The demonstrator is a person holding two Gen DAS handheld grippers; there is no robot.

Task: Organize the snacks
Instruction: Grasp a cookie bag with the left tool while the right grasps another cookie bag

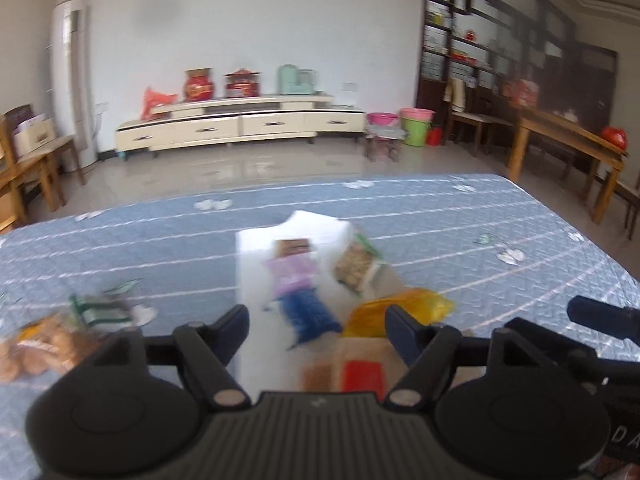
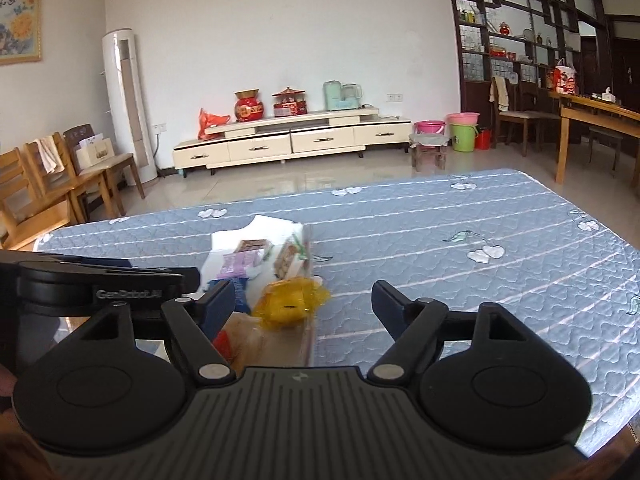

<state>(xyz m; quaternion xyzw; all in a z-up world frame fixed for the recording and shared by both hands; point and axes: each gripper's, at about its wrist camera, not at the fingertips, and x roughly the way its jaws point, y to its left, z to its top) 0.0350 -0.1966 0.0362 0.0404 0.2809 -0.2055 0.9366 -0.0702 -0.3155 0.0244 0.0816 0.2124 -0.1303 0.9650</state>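
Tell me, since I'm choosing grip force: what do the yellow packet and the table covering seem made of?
Yellow packet: probably thin glossy plastic film; it is translucent and crinkled. Table covering: looks like matte quilted fabric, with stitched puffy cells and printed stripes; the fibre cannot be told.

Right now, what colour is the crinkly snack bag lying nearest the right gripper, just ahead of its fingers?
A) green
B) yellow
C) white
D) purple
B: in the right wrist view the yellow bag lies on the blue quilted cover just ahead of the right gripper, whose jaws stand apart with nothing pinched between them.
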